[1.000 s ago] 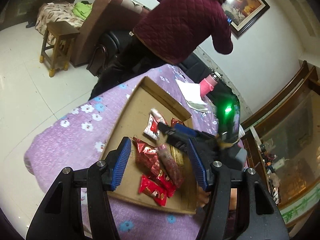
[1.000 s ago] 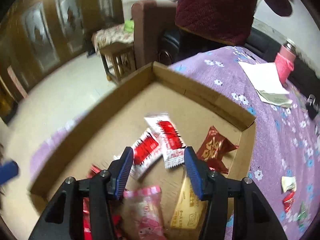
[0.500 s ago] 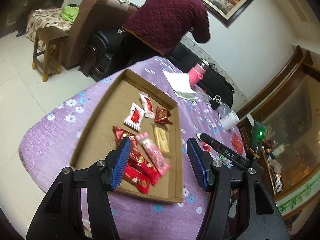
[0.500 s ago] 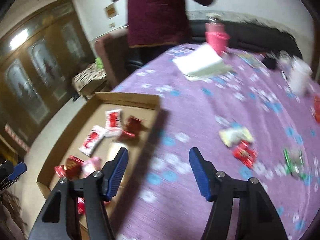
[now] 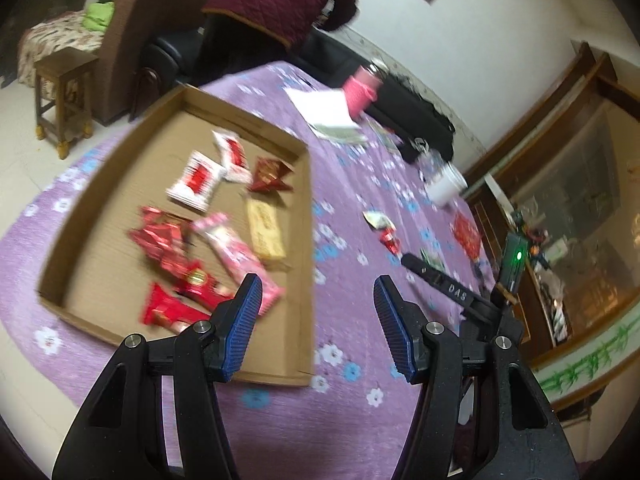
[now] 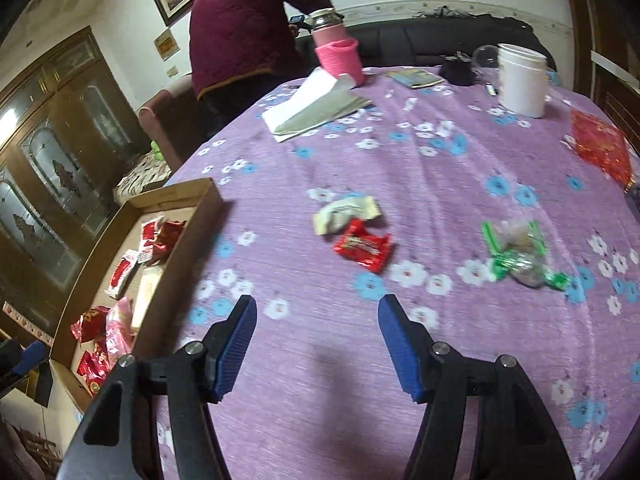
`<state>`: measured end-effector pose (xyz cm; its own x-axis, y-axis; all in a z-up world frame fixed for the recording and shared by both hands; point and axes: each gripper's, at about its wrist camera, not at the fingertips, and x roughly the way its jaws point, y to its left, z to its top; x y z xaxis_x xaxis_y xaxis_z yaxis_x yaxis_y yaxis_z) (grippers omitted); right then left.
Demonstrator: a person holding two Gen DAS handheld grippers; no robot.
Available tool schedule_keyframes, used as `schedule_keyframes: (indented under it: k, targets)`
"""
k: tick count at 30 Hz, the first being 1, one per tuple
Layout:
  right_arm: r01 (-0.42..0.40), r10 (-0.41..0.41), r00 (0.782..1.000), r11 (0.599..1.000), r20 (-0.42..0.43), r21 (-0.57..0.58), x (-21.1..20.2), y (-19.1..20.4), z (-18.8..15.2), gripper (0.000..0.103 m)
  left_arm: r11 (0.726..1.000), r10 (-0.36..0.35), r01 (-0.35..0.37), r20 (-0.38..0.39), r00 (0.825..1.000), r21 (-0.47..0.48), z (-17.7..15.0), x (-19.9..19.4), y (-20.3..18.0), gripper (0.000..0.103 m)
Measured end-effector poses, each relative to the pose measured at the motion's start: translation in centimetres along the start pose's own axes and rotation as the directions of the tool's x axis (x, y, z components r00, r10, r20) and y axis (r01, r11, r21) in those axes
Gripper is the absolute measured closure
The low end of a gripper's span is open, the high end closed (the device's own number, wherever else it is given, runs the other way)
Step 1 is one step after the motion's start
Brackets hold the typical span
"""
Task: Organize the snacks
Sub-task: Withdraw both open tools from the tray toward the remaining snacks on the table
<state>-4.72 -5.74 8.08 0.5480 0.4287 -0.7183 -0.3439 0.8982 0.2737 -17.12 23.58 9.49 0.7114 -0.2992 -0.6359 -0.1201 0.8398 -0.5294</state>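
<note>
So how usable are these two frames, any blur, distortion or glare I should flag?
Left wrist view: motion blur smears the snacks in the cardboard tray, while the left gripper stays sharp; fisheye bends the room edges. Right wrist view: sharper, the red candy is readable, with slight blur at the green-wrapped candies; the right gripper casts a soft shadow on the purple tablecloth. No strong glare.

Left gripper (image 5: 316,322): two black skeletal arms with triangular cut-outs, silver round screw heads at the joints, blue ribbed pads (image 5: 242,328) on the fingers. Right gripper (image 6: 318,344): same build, black frame, silver screws, blue ribbed pads (image 6: 236,346); seen from the left wrist, white "DAS" lettering and a green light.
</note>
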Motion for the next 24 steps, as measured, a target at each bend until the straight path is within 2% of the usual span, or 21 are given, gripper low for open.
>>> schedule_keyframes:
  k: [5, 9, 13, 18, 23, 24]
  targets:
    - [0.033, -0.035, 0.998, 0.998, 0.051, 0.048, -2.6, -3.2, -0.4, 0.037, 0.996, -0.044, 0.049, -0.079, 0.996, 0.070, -1.1, 3.1, -3.2, 0.045]
    - [0.107, -0.117, 0.989, 0.988, 0.087, 0.110, -5.6, -7.1, -0.9, 0.036, 0.984, -0.097, 0.122, -0.180, 0.979, 0.131, -2.7, 6.6, -5.8, 0.045]
    - [0.146, -0.164, 0.983, 0.972, 0.085, 0.184, -7.0, -10.7, -1.3, 0.036, 0.969, -0.105, 0.159, -0.271, 0.957, 0.187, -4.5, 9.5, -8.1, 0.045]
    - [0.120, -0.131, 0.991, 0.969, 0.039, 0.214, -5.2, -12.2, -0.5, 0.036, 0.959, -0.066, 0.151, -0.327, 0.943, 0.242, -6.4, 11.0, -9.1, 0.045]
    - [0.144, -0.156, 0.987, 0.970, 0.047, 0.196, -2.6, -12.1, 1.6, 0.036, 0.962, -0.032, 0.127, -0.362, 0.932, 0.243, -7.6, 12.2, -8.6, 0.045]
    - [0.151, -0.162, 0.986, 0.970, 0.044, 0.190, -2.0, -12.1, 2.0, 0.036, 0.961, -0.032, 0.126, -0.357, 0.934, 0.244, -7.7, 12.3, -8.6, 0.044]
